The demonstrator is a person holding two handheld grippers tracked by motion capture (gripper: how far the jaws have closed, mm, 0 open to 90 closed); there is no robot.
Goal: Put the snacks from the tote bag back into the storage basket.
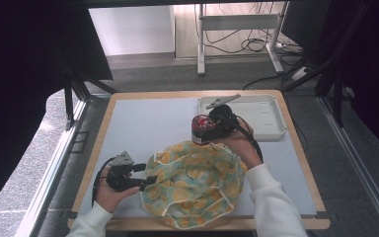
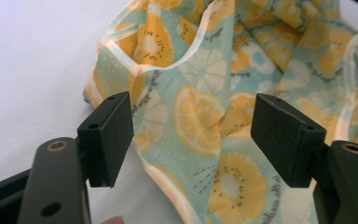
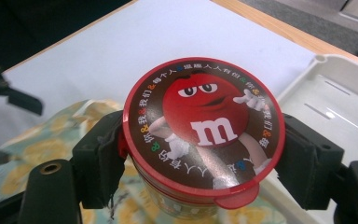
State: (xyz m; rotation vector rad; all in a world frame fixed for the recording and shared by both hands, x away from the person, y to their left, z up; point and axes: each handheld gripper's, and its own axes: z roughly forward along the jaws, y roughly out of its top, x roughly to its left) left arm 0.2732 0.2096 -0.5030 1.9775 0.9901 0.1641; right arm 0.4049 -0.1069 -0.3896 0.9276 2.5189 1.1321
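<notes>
Right gripper (image 3: 200,154) clamps the red-lidded candy tub (image 3: 203,128) above the fruit-print cloth bag (image 1: 193,183) (beside the white tray (image 1: 271,129)). Left gripper (image 2: 193,140), jaws wide and empty, should pinch the bag's rim first.

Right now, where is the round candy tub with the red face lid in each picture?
High view: the candy tub sits right of middle, just past the fruit-print cloth, held by the right tongs.
Left gripper view: not in this picture.
Right gripper view: the tub is in the middle, clamped between the tongs' two black jaws.
Shared landmark: the fruit-print cloth, near the tub.
</notes>
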